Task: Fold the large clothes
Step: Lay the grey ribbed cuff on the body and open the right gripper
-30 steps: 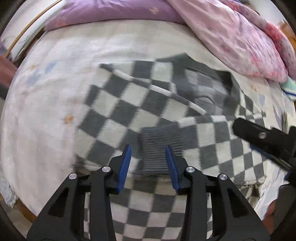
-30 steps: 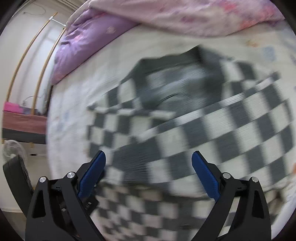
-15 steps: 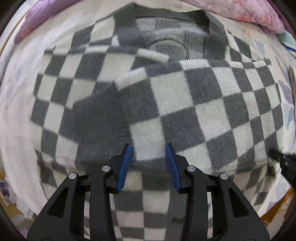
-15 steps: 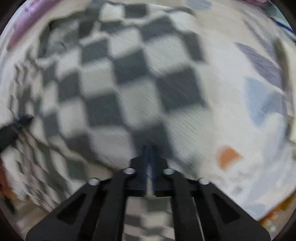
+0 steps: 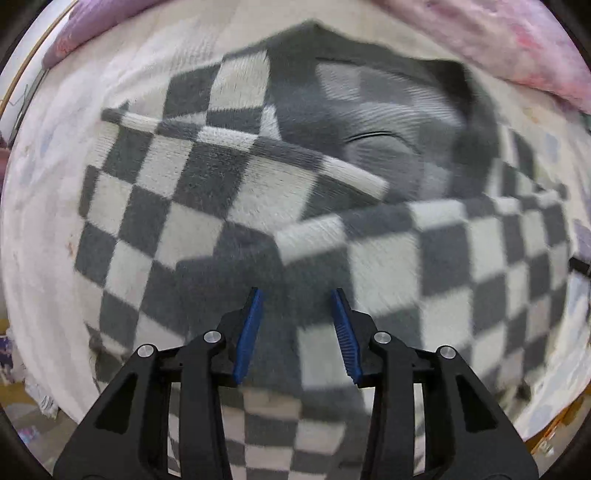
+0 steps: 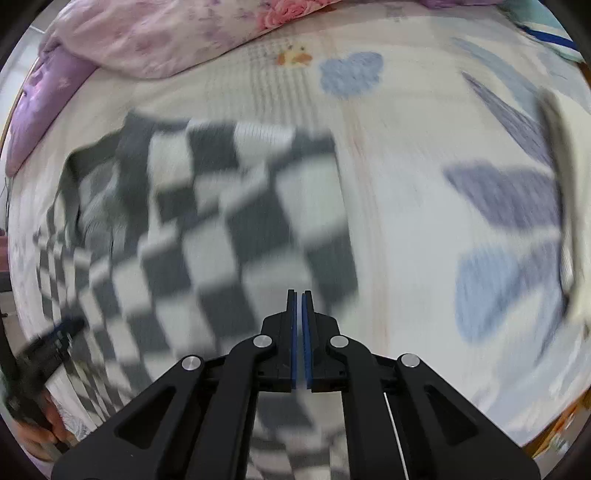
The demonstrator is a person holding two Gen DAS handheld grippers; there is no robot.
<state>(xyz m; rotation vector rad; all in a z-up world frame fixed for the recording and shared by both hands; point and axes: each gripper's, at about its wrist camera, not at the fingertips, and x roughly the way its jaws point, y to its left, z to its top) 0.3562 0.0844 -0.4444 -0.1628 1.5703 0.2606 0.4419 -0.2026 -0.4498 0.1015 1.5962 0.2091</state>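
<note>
A grey-and-white checkered sweater (image 5: 229,206) lies on the bed with both sleeves folded across its body and its grey collar at the far side. My left gripper (image 5: 297,295) hovers open just above the near middle of the sweater, holding nothing. In the right wrist view the sweater (image 6: 236,229) fills the left half. My right gripper (image 6: 298,295) has its jaws nearly together at the sweater's near right edge; whether cloth is pinched between them does not show. The left gripper (image 6: 55,336) appears blurred at the lower left of that view.
The bed sheet (image 6: 424,240) is white with blue and purple shapes. A pink floral quilt (image 6: 177,33) and a purple pillow (image 6: 40,107) lie at the far side. The bed's near edge (image 5: 44,398) drops to the floor at lower left.
My left gripper has pulled back and up from the sweater, staying open. My right gripper, wide open a second ago, has closed and swung to the sweater's right edge.
</note>
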